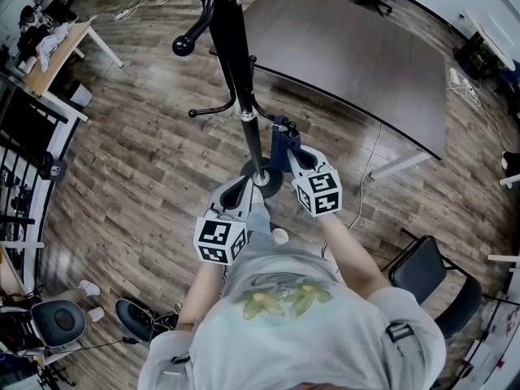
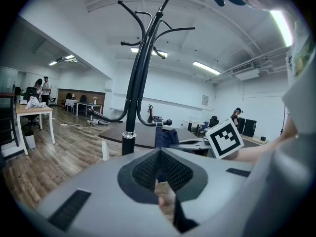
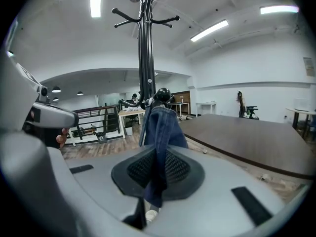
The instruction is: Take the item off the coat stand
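Observation:
A black coat stand (image 1: pixel 242 80) rises in front of me, its round base (image 1: pixel 272 184) on the wood floor. A blue denim item (image 1: pixel 281 139) hangs from one of its low hooks. My right gripper (image 1: pixel 291 151) is shut on this cloth. In the right gripper view the denim (image 3: pixel 160 127) drapes down from the knobbed hook (image 3: pixel 162 94) and is pinched between the pads of the right gripper (image 3: pixel 158 169). My left gripper (image 1: pixel 244 192) sits just left of the pole, near the base. In its own view the left gripper (image 2: pixel 159 157) is shut with nothing in it, the denim (image 2: pixel 166 137) beyond.
A large dark table (image 1: pixel 366 55) stands behind the stand to the right. A black chair (image 1: pixel 422 270) is at my right, a black railing (image 1: pixel 24 161) and a wooden desk (image 1: pixel 57 51) at the left. Another chair (image 1: pixel 57 323) is at lower left. People (image 2: pixel 45 88) stand far off.

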`<state>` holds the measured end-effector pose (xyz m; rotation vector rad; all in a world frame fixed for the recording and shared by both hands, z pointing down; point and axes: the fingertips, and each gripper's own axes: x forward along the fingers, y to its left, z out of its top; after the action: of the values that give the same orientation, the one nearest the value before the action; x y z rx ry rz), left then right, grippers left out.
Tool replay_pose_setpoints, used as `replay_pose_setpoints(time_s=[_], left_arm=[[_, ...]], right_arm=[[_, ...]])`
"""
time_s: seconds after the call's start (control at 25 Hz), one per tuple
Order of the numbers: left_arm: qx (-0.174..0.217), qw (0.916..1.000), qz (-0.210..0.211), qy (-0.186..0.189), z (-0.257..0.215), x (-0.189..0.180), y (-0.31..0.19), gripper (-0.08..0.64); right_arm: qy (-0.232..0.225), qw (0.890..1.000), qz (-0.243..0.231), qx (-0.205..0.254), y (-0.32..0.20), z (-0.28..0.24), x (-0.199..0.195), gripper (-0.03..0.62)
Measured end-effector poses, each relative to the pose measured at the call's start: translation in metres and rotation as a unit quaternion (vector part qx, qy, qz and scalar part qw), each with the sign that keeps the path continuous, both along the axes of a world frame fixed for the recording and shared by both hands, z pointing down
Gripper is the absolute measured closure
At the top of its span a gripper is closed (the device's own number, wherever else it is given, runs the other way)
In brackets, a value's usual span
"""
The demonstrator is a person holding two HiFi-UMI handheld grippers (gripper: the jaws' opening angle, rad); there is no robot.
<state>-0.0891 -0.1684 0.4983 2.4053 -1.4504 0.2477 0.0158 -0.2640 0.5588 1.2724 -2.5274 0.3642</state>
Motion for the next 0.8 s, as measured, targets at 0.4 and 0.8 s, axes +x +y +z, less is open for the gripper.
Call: replay_pose_setpoints(time_s=[0.4, 0.8], left_arm=[[-0.001, 1.0, 0.007, 0.002, -0.003, 0.006, -0.002, 0.545], [0.0, 1.0, 0.009, 0.003, -0.004, 0.006, -0.003, 0.545]], right_arm=[[-0.016, 1.0, -0.009, 0.007, 0.0, -0.019, -0.001, 0.569], [-0.025, 1.0, -0.011, 0.012, -0.002, -0.032, -0.003, 0.569]])
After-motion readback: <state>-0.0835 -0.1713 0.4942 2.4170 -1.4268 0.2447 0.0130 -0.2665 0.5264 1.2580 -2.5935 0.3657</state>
